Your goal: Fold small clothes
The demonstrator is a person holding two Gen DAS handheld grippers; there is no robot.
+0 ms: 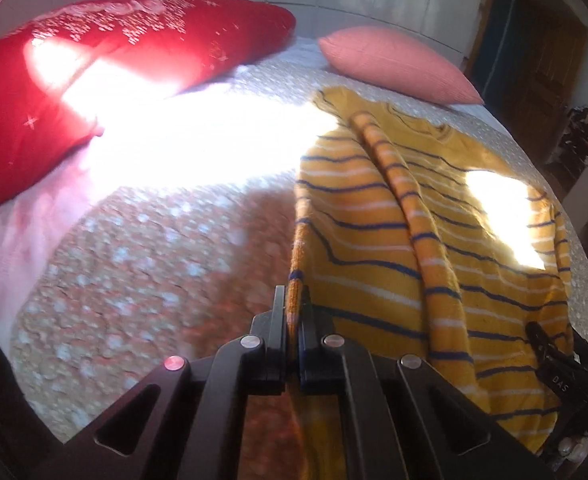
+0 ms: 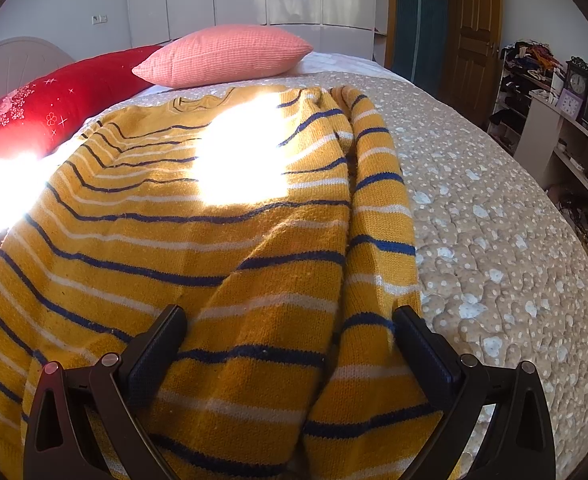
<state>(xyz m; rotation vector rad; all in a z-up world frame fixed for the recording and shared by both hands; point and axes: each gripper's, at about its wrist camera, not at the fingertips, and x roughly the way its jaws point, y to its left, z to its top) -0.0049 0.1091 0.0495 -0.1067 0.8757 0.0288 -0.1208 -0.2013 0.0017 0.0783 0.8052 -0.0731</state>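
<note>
A yellow sweater with blue and white stripes lies spread on the bed, collar toward the pillows. One sleeve is laid over its body, and the other sleeve runs along its right side. My left gripper is shut on the sweater's left edge near the hem, and yellow knit shows between the pads. My right gripper stands open and wide over the hem end; its fingers straddle the fabric without pinching it. It also shows at the lower right of the left wrist view as the right gripper.
The sweater rests on a beige dotted quilt. A red pillow and a pink pillow lie at the head. Cluttered shelves and a wooden door stand to the right. Sun patches glare on the bed.
</note>
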